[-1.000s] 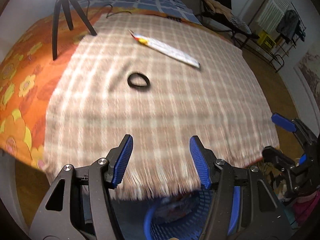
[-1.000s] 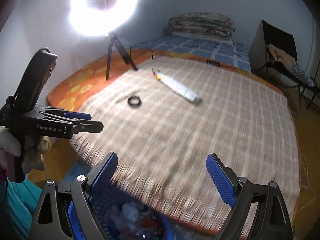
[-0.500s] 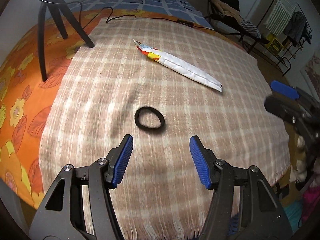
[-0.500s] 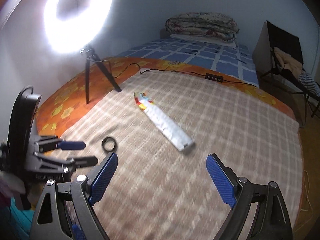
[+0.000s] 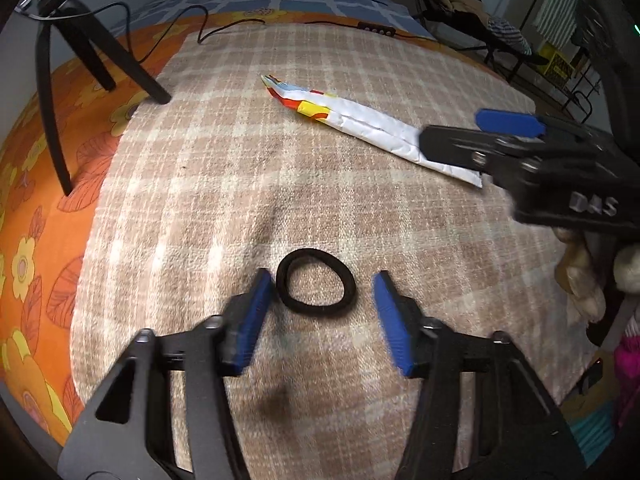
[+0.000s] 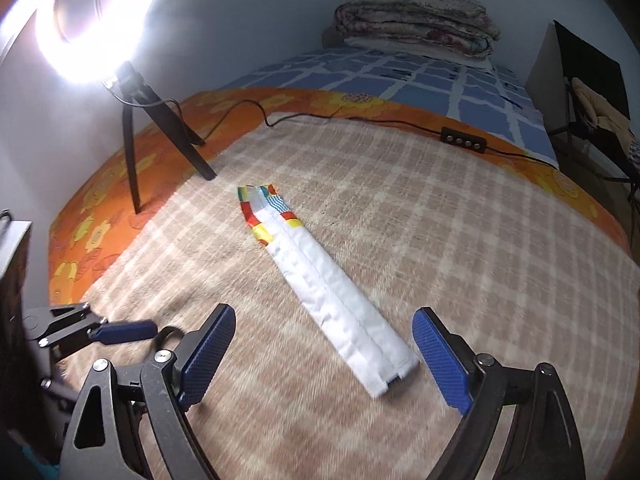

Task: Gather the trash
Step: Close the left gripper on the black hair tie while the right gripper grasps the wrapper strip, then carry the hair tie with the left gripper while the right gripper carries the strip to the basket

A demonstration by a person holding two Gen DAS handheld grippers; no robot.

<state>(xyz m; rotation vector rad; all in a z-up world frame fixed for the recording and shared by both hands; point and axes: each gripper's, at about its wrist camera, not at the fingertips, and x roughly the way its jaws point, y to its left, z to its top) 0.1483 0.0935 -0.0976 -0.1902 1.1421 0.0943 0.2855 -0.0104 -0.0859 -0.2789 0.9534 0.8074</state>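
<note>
Left gripper jaws closing around the black elastic hair band, pads not yet pressing; right gripper wide open over the flat white foil wrapper on the checked blanket.

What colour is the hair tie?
Black; the hair tie shows best in the left wrist view.

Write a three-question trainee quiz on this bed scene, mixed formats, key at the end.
1. True or false: the black hair tie lies between the fingers of the left tool, whose jaws are closing.
2. Which item lies nearest the right tool? A) the long white wrapper B) the ring light C) the folded blankets
3. Fill in: both items lie on a checked ___.

Key: 1 true; 2 A; 3 blanket.
</note>
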